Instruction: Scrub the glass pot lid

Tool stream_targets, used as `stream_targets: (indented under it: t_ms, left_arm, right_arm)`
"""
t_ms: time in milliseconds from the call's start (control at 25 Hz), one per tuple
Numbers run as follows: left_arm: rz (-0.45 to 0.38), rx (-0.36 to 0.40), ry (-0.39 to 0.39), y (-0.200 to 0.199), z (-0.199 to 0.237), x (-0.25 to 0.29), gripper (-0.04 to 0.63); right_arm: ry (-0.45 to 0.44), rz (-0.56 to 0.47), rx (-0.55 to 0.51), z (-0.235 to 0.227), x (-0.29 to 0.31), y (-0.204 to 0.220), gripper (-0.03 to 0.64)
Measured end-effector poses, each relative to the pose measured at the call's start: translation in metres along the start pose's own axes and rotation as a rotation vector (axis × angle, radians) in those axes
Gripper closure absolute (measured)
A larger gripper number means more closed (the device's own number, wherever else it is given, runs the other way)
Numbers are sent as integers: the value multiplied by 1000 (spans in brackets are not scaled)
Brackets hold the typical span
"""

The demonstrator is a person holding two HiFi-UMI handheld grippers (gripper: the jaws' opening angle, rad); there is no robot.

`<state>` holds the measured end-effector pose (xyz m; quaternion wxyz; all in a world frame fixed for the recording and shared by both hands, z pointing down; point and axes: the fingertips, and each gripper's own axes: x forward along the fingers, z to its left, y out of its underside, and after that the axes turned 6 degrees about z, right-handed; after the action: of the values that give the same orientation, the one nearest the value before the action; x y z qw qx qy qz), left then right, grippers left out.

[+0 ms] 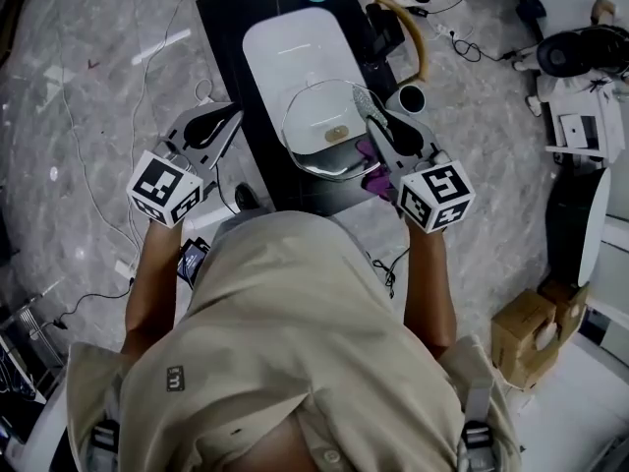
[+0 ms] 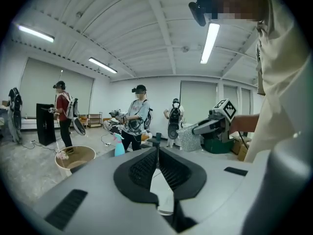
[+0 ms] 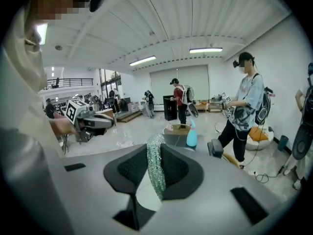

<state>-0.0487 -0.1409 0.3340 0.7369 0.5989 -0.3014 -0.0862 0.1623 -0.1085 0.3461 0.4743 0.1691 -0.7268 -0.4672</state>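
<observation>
The scrub looks about to start: the right gripper (image 1: pixel 378 124) pinches a silvery mesh scrubber (image 3: pixel 156 173) over the glass pot lid (image 1: pixel 319 136) in the white basin (image 1: pixel 285 47), the left gripper (image 2: pixel 157 153) hangs aside, jaws pressed together and empty, so the scrubber must next press onto the glass

Clear glass pot lid (image 1: pixel 314 126) rests on white basin (image 1: pixel 285 47).

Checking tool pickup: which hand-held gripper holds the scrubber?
The right hand-held gripper: a silvery mesh scrubbing cloth is clamped in its jaws; the left hand-held gripper is shut on nothing.
</observation>
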Motion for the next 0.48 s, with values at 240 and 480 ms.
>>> stream_targets:
  t_ms: [240, 480]
  left_arm:
    - [-49, 25, -50, -30, 3, -19, 569]
    - [-74, 29, -72, -46, 7, -29, 569]
  right_arm:
    - [55, -145, -61, 9, -35, -57, 536]
    - [71, -198, -129, 20, -51, -89, 540]
